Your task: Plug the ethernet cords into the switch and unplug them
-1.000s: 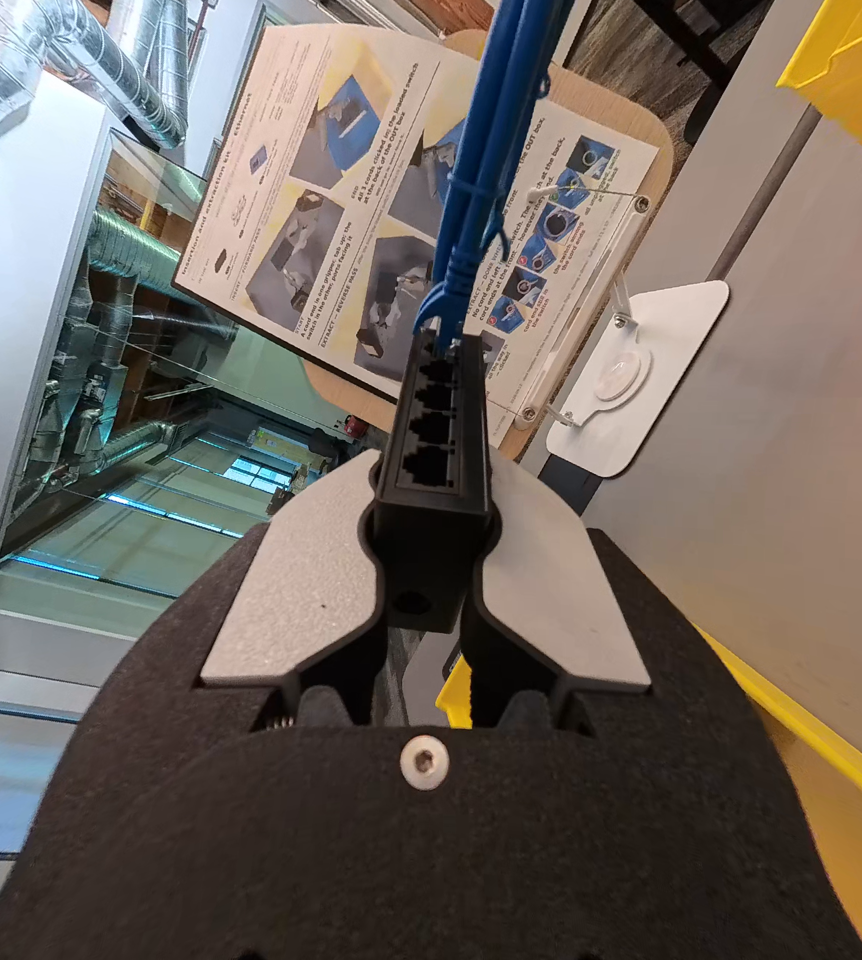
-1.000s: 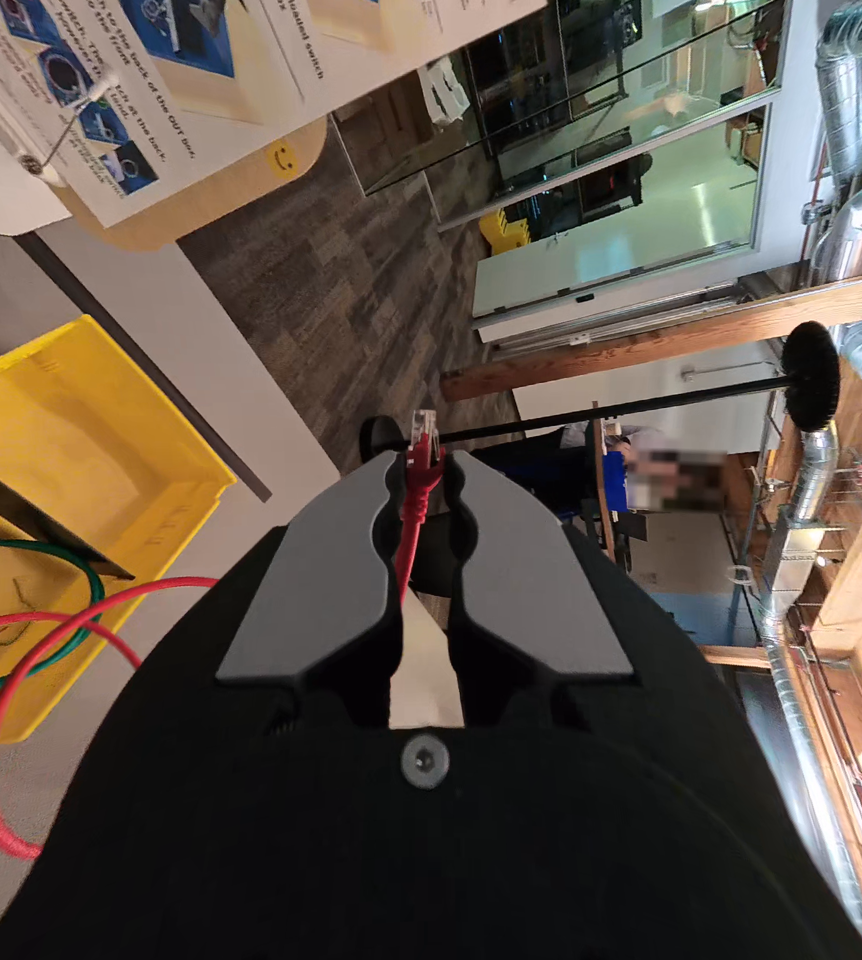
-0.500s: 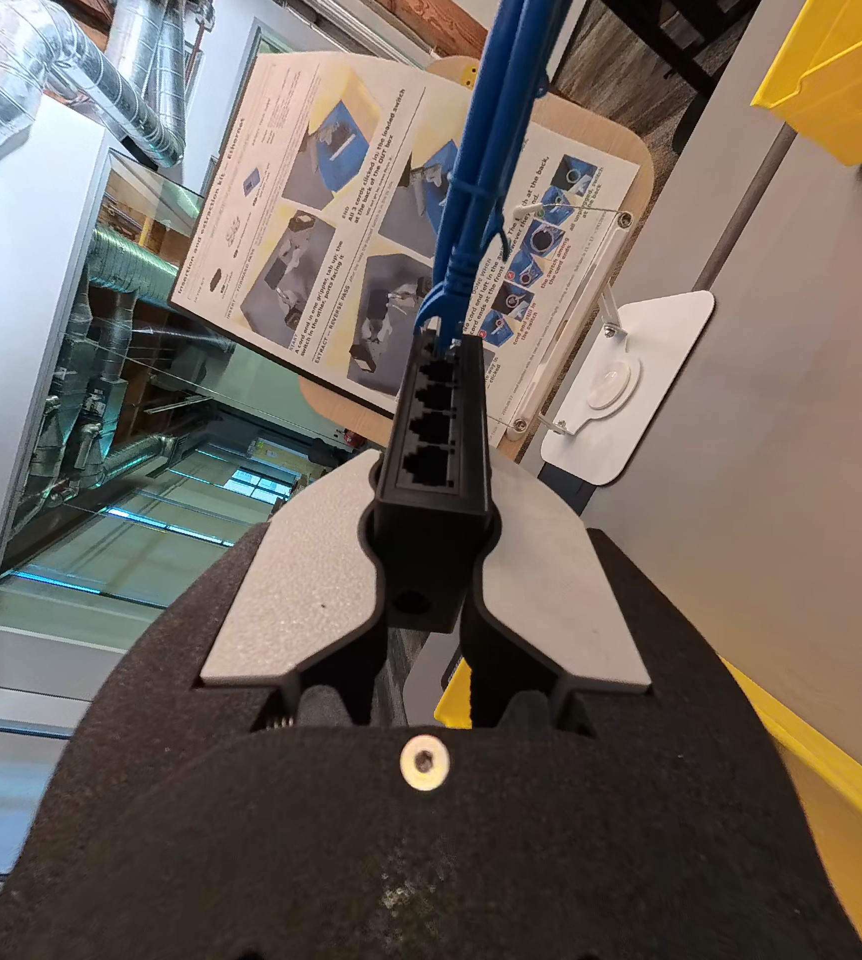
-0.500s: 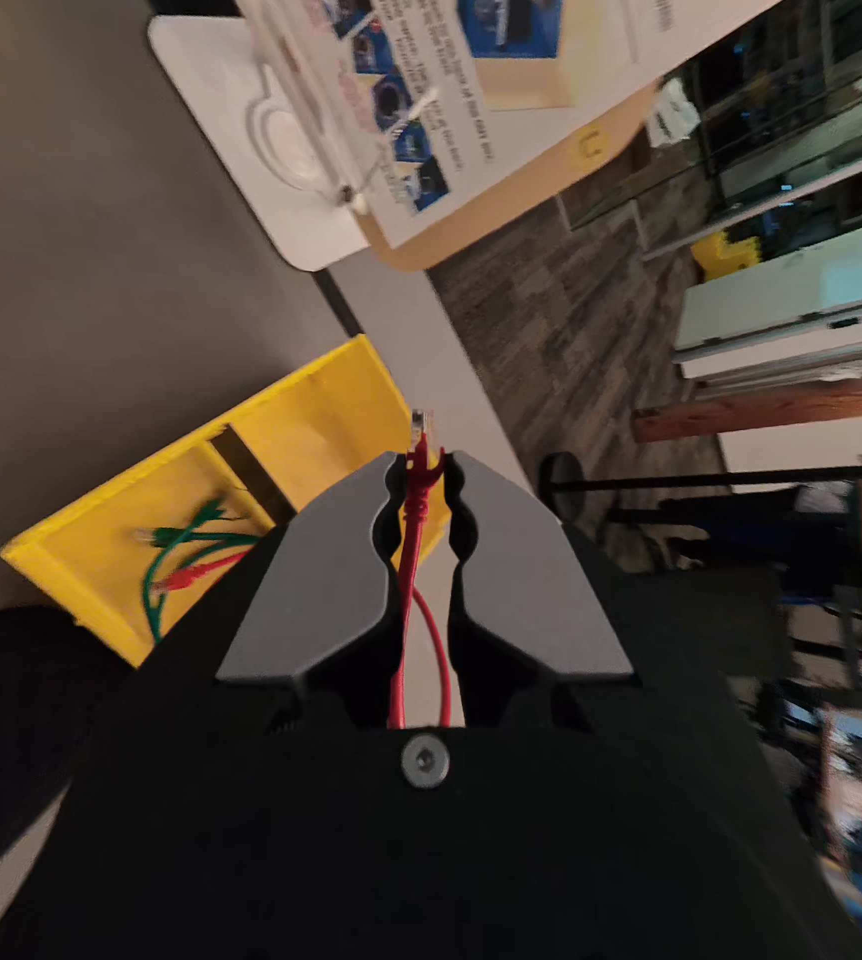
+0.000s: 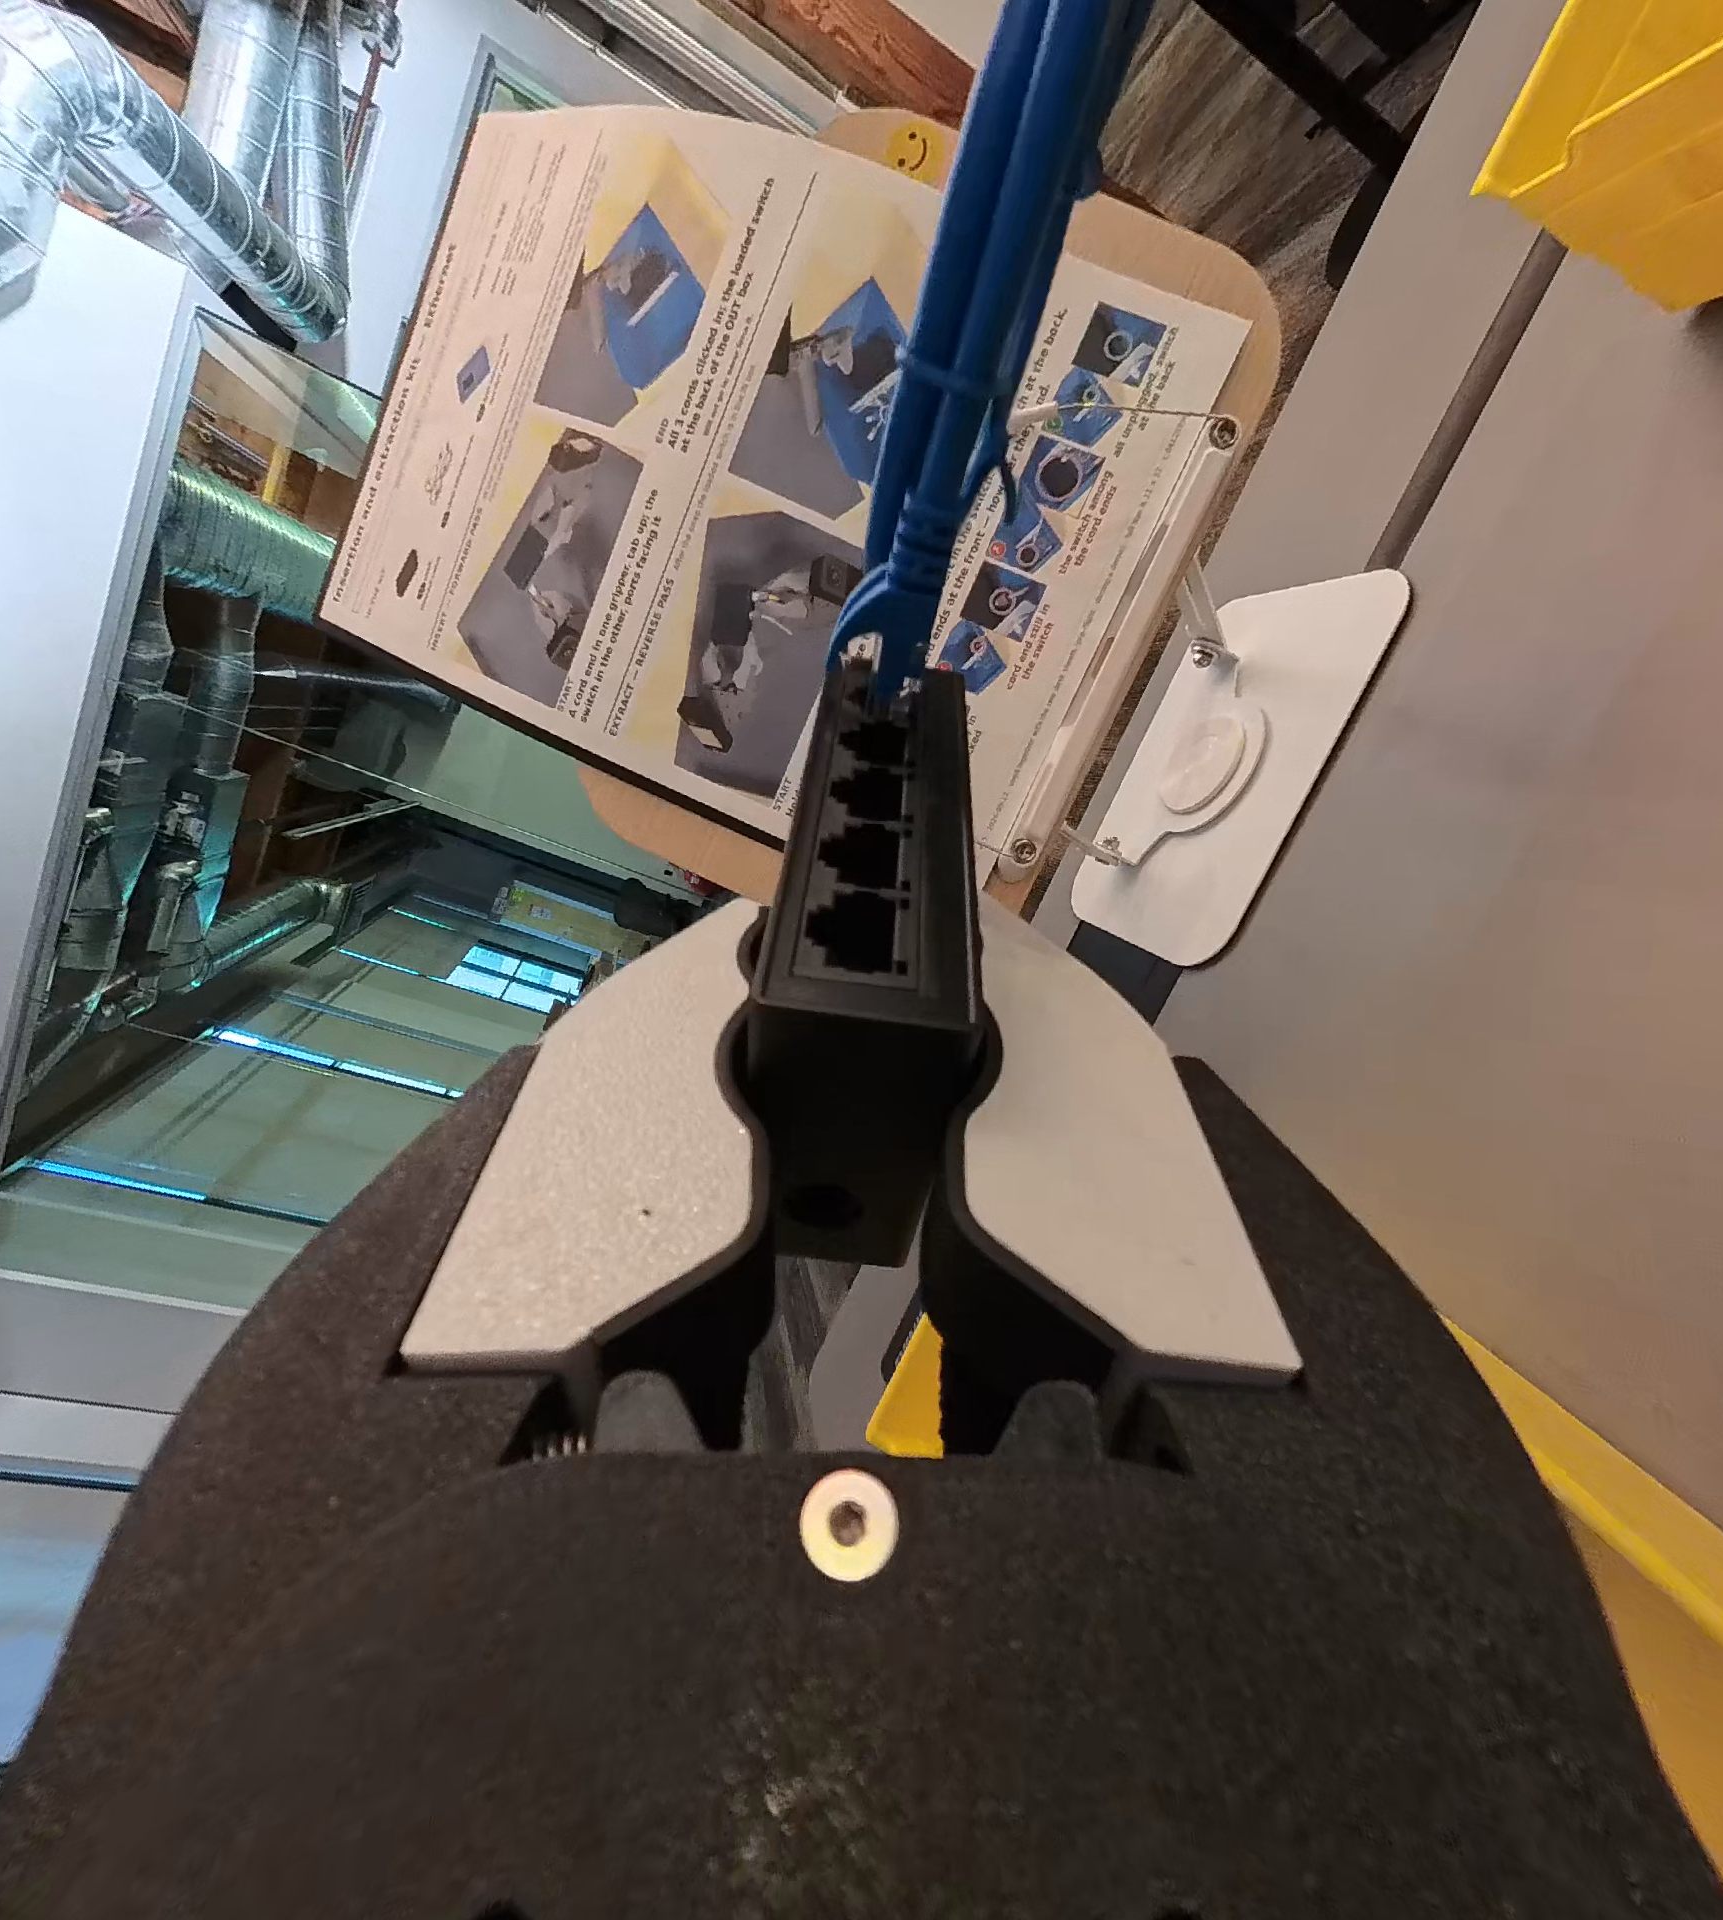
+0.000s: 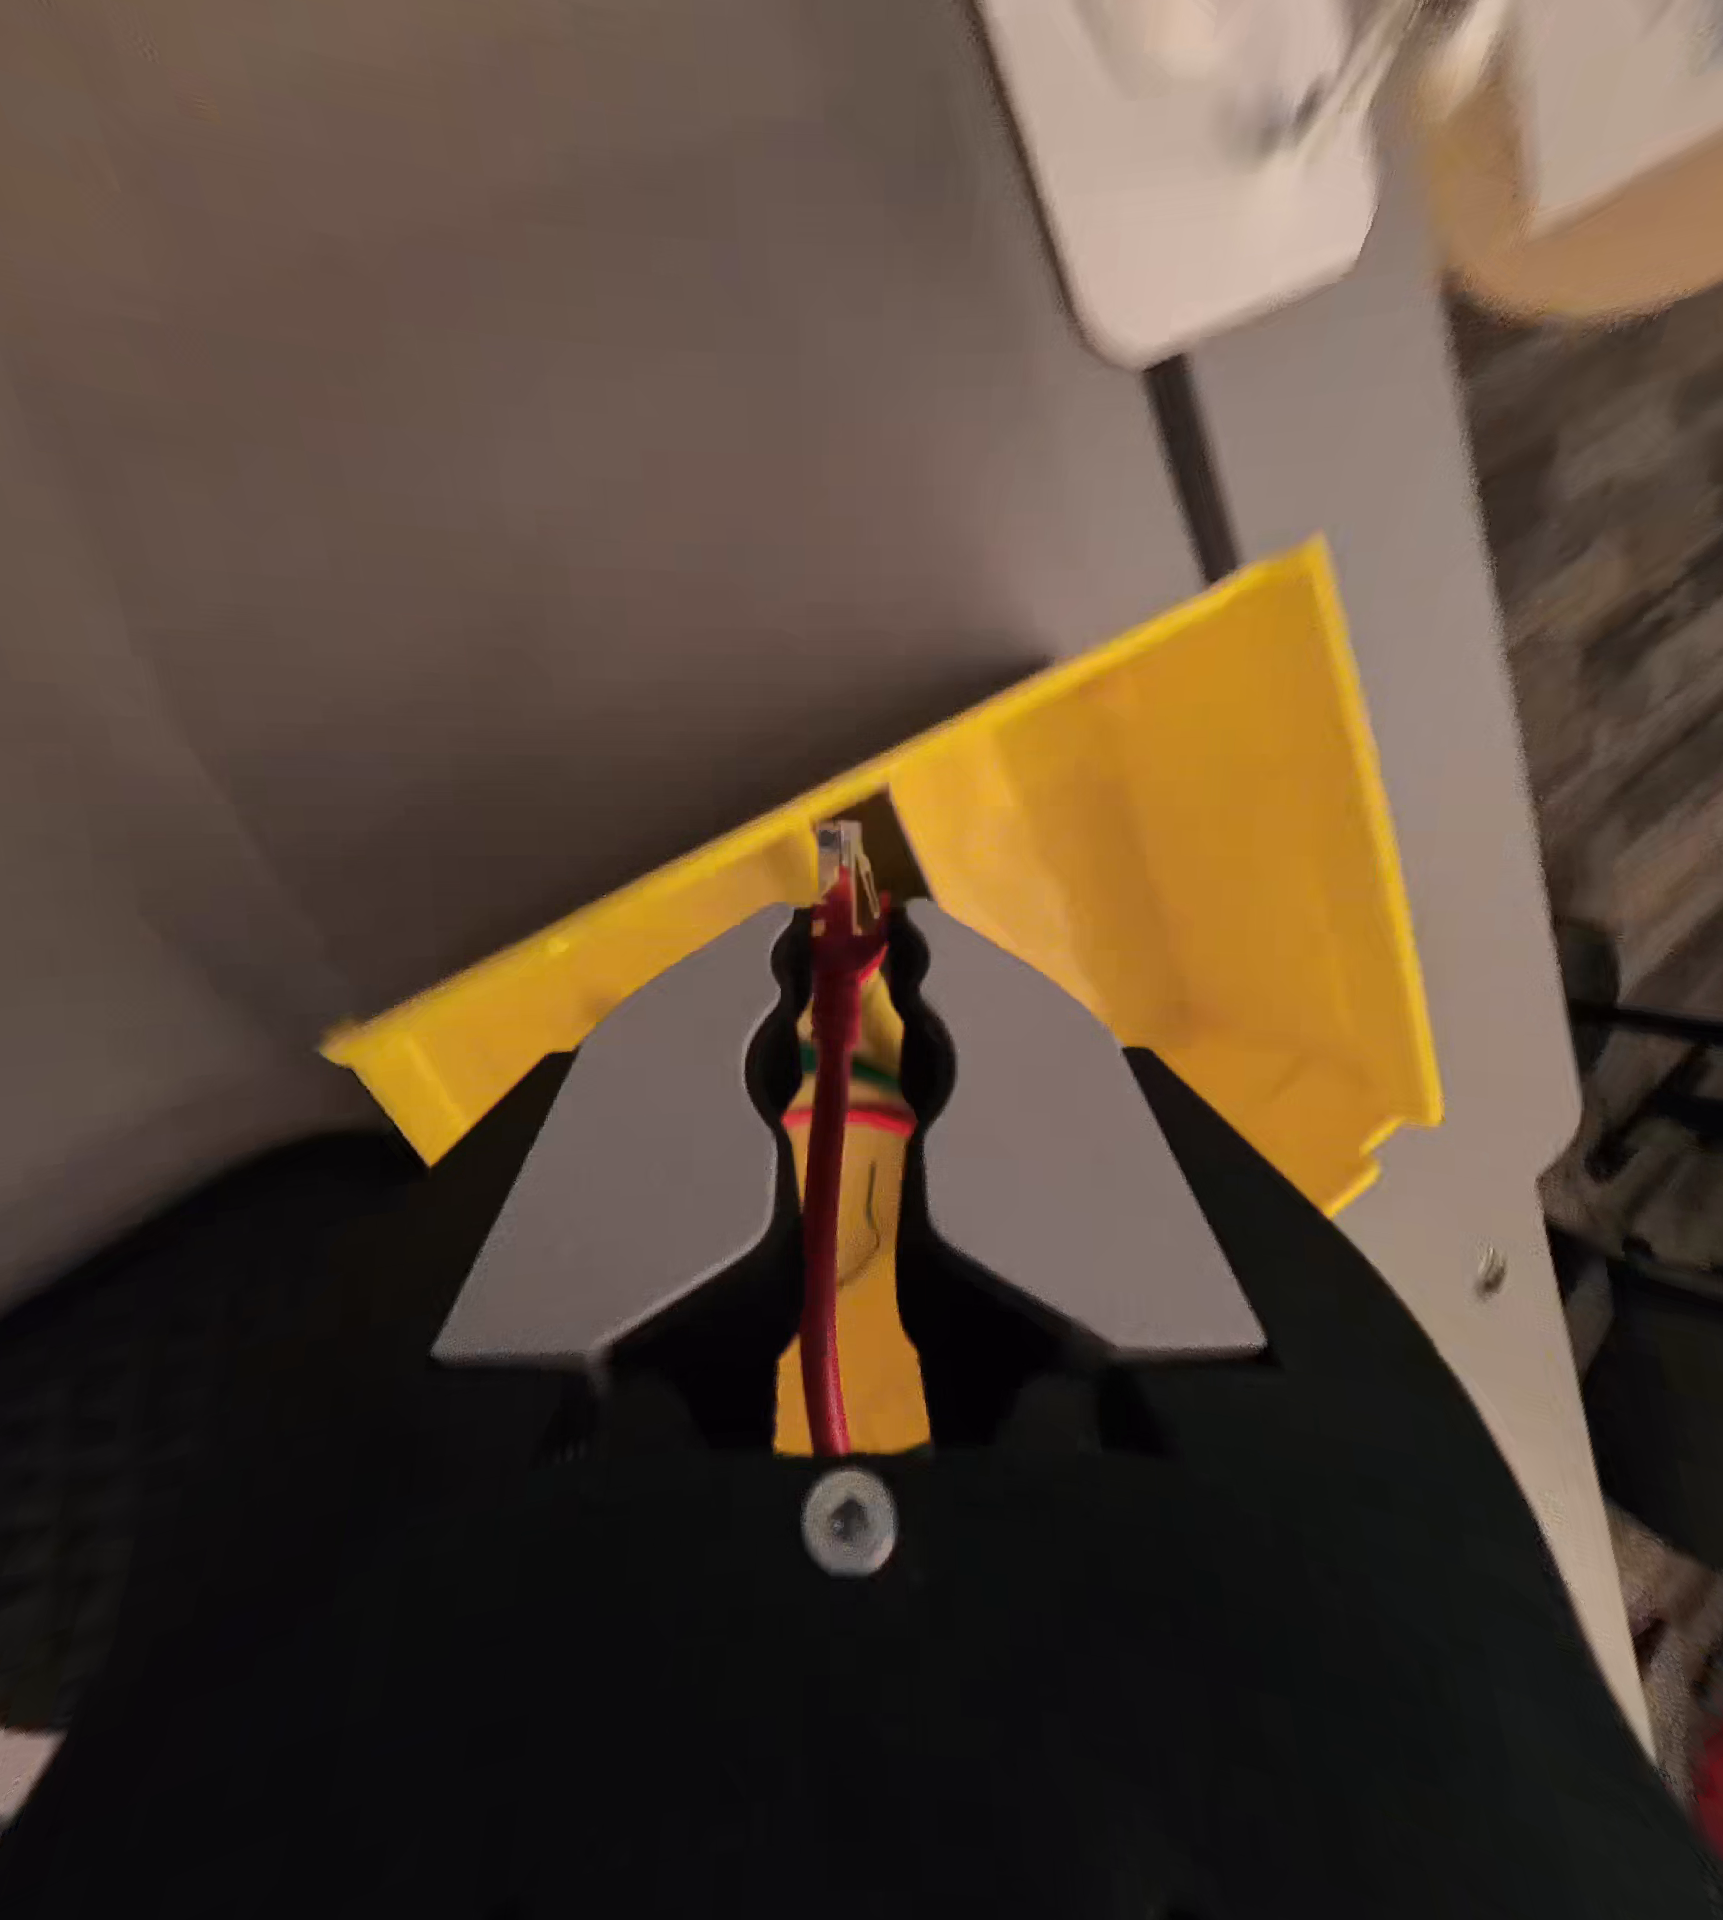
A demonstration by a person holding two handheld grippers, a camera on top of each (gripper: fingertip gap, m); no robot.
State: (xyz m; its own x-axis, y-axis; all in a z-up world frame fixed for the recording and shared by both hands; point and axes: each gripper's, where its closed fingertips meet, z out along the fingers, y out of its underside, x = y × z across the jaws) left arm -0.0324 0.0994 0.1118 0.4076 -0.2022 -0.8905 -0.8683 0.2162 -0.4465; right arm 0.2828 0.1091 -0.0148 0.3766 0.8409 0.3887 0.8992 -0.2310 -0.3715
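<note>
A black network switch sits between pale grey fingers on a black foam gripper body; blue ethernet cords enter its far port. In the right wrist view, a red ethernet cord ends in a clear plug, against a yellow bin on a grey table

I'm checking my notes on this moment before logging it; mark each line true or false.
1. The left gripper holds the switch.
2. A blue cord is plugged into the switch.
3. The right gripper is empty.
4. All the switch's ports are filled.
1. True: the left gripper has its jaws shut on the black switch.
2. True: the blue cord enters the switch's far end.
3. False: the right gripper grips the red cord behind its plug.
4. False: four near ports look empty.
</note>
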